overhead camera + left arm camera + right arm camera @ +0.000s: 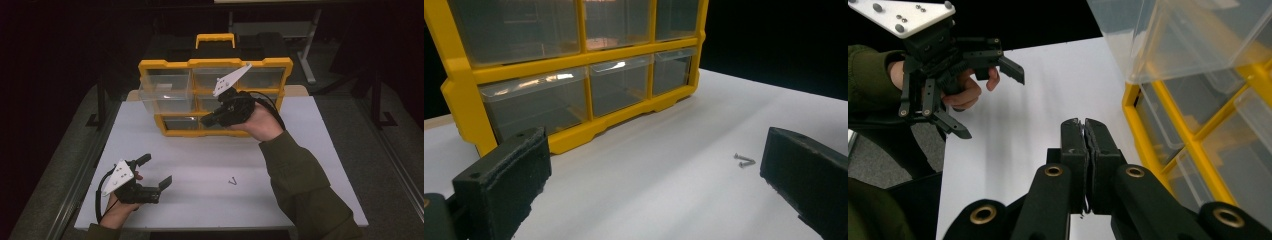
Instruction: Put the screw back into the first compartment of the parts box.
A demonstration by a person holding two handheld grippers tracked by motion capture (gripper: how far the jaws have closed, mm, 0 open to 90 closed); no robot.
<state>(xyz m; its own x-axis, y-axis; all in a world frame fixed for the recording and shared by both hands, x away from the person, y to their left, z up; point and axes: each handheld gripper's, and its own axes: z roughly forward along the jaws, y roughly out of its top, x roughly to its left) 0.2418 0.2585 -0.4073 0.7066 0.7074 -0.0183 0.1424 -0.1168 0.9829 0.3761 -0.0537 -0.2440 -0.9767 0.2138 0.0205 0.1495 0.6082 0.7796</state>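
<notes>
Positioned right claw [206, 120], pressed together on possibly a small screw, beside pulled-out drawer [165, 92] of yellow organizer [215, 63]; left claw [155, 171] spread, near loose screws [233, 181] on desk [210, 155]; next required alignment above drawer before release.

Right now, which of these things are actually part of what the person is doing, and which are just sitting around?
Part of the job:
- right gripper, jaws shut, at the yellow drawer cabinet
- pulled-out clear drawer
- probably the two screws on the white table

Just sitting around:
- left gripper, open, holding nothing
- desk frame behind
</notes>
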